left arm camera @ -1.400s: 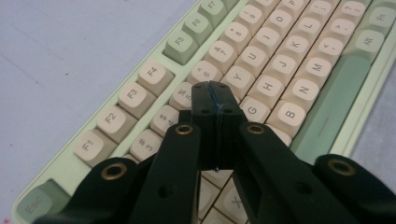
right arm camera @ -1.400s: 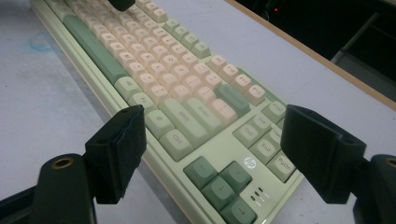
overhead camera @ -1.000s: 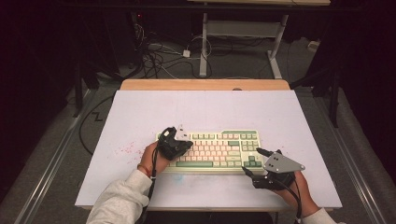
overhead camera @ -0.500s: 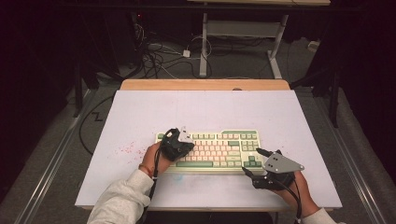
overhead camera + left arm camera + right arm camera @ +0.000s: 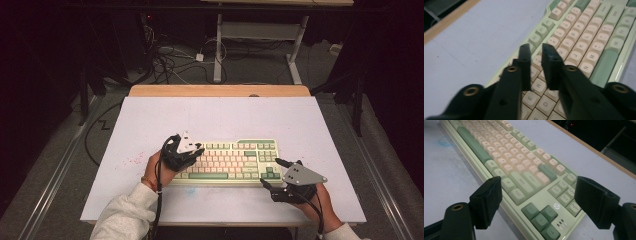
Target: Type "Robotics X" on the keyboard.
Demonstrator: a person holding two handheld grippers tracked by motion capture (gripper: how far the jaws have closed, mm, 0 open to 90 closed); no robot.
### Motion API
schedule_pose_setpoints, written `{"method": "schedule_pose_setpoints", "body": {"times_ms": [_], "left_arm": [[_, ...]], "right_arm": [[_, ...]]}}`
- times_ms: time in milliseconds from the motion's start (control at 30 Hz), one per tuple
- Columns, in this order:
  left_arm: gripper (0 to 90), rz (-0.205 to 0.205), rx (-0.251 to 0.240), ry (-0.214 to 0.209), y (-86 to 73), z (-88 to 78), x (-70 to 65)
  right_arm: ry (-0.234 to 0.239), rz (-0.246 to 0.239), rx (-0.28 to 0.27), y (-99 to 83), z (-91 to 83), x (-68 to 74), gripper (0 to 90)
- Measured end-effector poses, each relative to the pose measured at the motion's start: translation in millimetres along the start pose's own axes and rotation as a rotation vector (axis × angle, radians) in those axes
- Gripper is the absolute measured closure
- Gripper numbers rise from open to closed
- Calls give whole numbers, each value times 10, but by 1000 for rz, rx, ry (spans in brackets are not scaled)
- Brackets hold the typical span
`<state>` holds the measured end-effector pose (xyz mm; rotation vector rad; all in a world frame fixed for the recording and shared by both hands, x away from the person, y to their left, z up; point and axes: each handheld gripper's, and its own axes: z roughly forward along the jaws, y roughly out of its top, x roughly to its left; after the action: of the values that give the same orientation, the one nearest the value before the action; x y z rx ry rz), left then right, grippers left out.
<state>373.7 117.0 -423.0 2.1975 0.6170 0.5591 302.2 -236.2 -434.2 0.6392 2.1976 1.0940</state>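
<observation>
Keyboard [image 5: 230, 161] in pale green with cream letter keys and darker green modifier keys is lying flat near the front edge of the white table [image 5: 220, 115], its long side running across. A dark green space bar [image 5: 471, 142] is sitting along its near row, and a cluster of green arrow keys [image 5: 541, 218] with a small round logo just above them is occupying its right end.

Left gripper [image 5: 535, 48] is hovering over the keyboard's left end, above the cream letter keys; its jaws have just been opening and are standing a narrow gap apart, with nothing pinched between them. Right gripper [image 5: 537, 195] is waiting at the keyboard's right front corner, jaws spread wide on either side of the arrow cluster without pressing on it.

Faint pink specks [image 5: 132, 161] are marking the table left of the keyboard. Beyond the table, tangled cables [image 5: 170, 57] are lying on the floor beside a white desk frame [image 5: 255, 35].
</observation>
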Motion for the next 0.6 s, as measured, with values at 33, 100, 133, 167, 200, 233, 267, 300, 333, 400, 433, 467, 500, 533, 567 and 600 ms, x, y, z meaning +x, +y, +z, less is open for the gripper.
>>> {"method": "schedule_pose_setpoints", "body": {"times_ms": [33,100,133,167,200,233,267,300,333,400,433,467,500,533,567,600], "left_arm": [[647,6,-8,10,2,-17,-4],[527,11,-21,16,2,-37,-14],[476,14,-26,12,2,-41,-18],[424,17,-29,4,1,-45,-22],[395,21,-32,-4,-1,-47,-30],[370,31,-32,1,-3,-55,-42],[323,40,-42,16,-10,-65,-63],[260,49,-49,29,-18,-79,-80],[238,58,-51,37,-25,-94,-92],[182,55,-67,41,-46,-130,-101],[158,58,-67,40,-58,-149,-100],[152,64,-68,48,-73,-172,-101],[152,66,-72,54,-91,-197,-103],[152,68,-74,61,-113,-224,-106],[152,71,-77,71,-135,-246,-109],[152,72,-77,77,-159,-267,-112]], "right_arm": [[-1,3,-2,1,-1,1,231],[-1,1,0,1,3,-2,230],[0,0,0,0,6,-3,231],[0,0,0,-2,6,-4,230],[-3,1,1,-3,6,-6,231],[-5,1,3,-4,4,-10,234],[-4,5,3,-4,0,-15,243],[-3,10,1,-5,-4,-20,251],[-1,13,2,-6,-7,-24,266],[17,20,-2,-11,-19,-32,312],[25,20,-5,-12,-23,-36,344],[28,24,-5,-11,-27,-36,407],[30,29,-10,-11,-36,-35,456],[41,30,-14,-9,-43,-38,502],[46,31,-14,-8,-49,-36,558],[55,26,-12,-7,-52,-35,617]]}}
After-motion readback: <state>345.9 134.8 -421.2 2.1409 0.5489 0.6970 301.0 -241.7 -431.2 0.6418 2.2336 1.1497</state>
